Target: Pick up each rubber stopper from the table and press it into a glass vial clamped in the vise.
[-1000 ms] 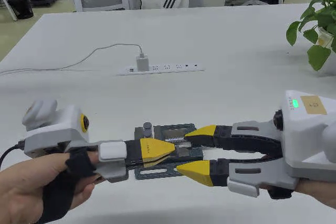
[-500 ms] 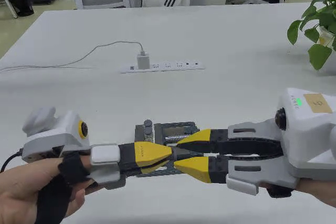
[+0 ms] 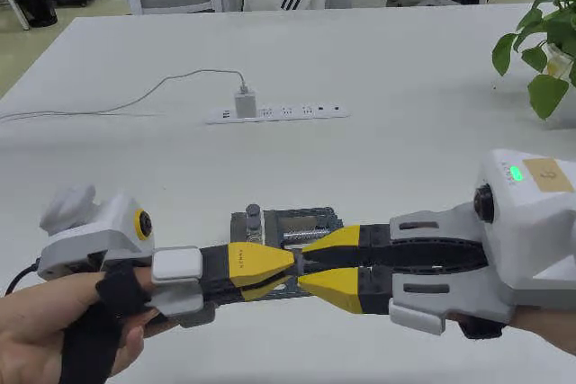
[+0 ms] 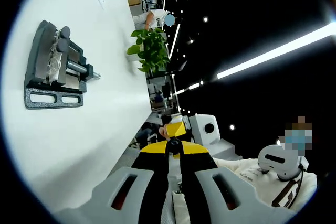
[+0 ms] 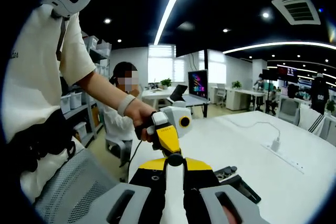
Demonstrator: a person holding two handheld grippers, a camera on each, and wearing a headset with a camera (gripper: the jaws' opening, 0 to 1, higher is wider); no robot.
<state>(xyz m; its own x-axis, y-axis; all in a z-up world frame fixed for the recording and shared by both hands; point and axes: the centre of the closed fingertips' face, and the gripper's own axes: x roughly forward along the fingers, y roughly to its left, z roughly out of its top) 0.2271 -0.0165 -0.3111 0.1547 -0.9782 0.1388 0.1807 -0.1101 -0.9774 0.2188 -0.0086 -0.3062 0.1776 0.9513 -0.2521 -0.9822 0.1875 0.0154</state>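
1. The left gripper (image 3: 283,267) and right gripper (image 3: 306,267) meet tip to tip just in front of the vise (image 3: 310,222), low over the table (image 3: 405,69).
2. In my left gripper view the left gripper (image 4: 173,148) has its jaws pressed together on a small dark round bit at the tips. I read it as the stopper (image 4: 173,143), though it is tiny.
3. In my right gripper view the right gripper (image 5: 175,162) also has its jaws drawn in tight. The same stopper (image 5: 175,158) sits at their tips, with the left gripper (image 5: 169,139) butting onto it from the far side.
4. From the head view the right jaws form a narrow V that closes at the tips. I cannot tell which gripper bears the stopper's weight.
5. The vise (image 4: 52,61) sits flat on the table. A vial (image 3: 254,218) stands upright at its left end, grey-topped (its glass is too small for me to make out).
6. Further back lie a strip (image 3: 279,116) with a charger plugged in, and a plant (image 3: 540,33) at the right edge.
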